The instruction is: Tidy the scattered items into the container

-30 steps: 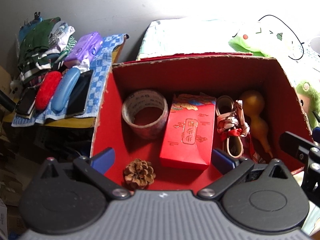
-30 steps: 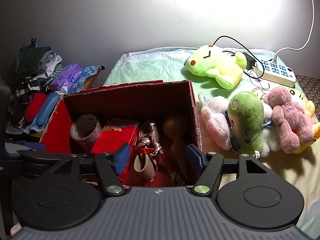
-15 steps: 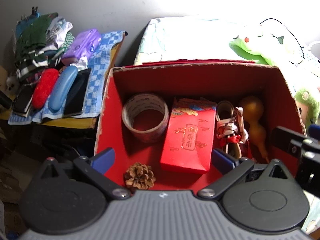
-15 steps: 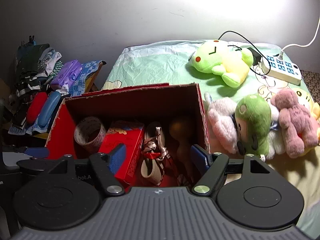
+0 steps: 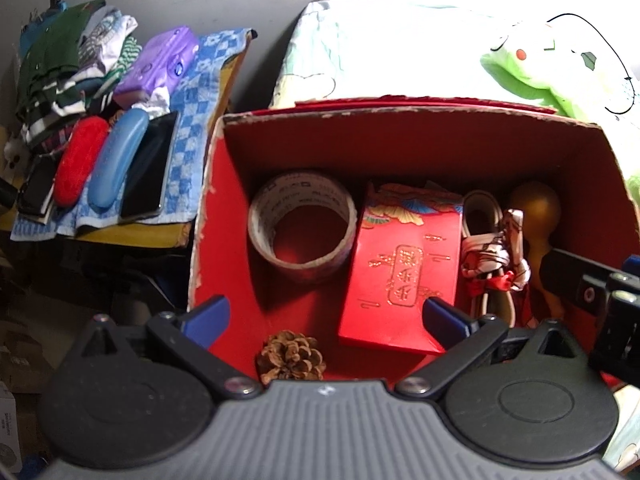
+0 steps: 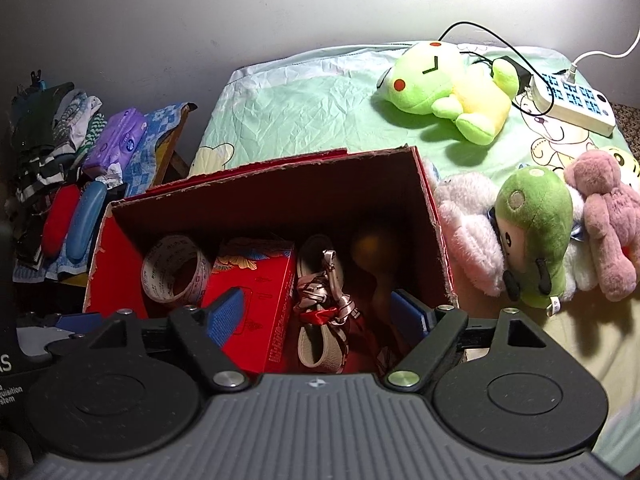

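- Left wrist view: the red box [image 5: 400, 140] fills the centre, open top, on the bed sheet [image 6: 304, 96].
- Red packet [image 5: 400, 272] lies flat mid-floor; tape roll [image 5: 302, 226] at its 9 o'clock, knotted strap [image 5: 494, 256] and gourd [image 5: 534, 208] at its 3 o'clock.
- Pine cone [image 5: 291, 356] sits at the box's 6 o'clock, near the front wall.
- Your left gripper [image 5: 324, 316] is spread wide and holds nothing.
- Your right gripper [image 6: 316, 314] is also wide and empty, over the strap.
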Demonstrator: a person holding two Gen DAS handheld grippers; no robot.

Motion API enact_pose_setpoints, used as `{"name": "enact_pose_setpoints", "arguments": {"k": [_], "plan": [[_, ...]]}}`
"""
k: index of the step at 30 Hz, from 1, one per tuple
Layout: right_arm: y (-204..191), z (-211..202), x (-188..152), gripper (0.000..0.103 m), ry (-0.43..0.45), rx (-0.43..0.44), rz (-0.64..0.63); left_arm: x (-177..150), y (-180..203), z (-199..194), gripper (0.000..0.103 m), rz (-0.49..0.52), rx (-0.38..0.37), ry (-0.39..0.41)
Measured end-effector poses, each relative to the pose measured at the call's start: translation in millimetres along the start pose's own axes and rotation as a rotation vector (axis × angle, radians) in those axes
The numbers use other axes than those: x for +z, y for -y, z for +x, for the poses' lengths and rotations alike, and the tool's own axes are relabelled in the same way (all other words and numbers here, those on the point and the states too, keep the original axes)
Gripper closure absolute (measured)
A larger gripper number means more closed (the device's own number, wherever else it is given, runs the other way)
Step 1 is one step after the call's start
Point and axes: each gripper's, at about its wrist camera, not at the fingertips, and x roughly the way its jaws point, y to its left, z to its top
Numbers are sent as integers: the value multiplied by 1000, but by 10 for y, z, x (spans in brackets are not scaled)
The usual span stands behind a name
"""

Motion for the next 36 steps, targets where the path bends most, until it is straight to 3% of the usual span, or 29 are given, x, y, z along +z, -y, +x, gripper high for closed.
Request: {"name": "enact_pose_setpoints", "arguments": {"k": [11,18,36], "plan": [[-64,321,82,21,-52,-19,-14,85,2,170,1,39,24,-14],[25,451,134,21,-77,-38,-8,169,59,277,1,37,-24,-44],[-1,468,144,25,-56,-7,-38,156,130,372,1,29,-7,-32]]}}
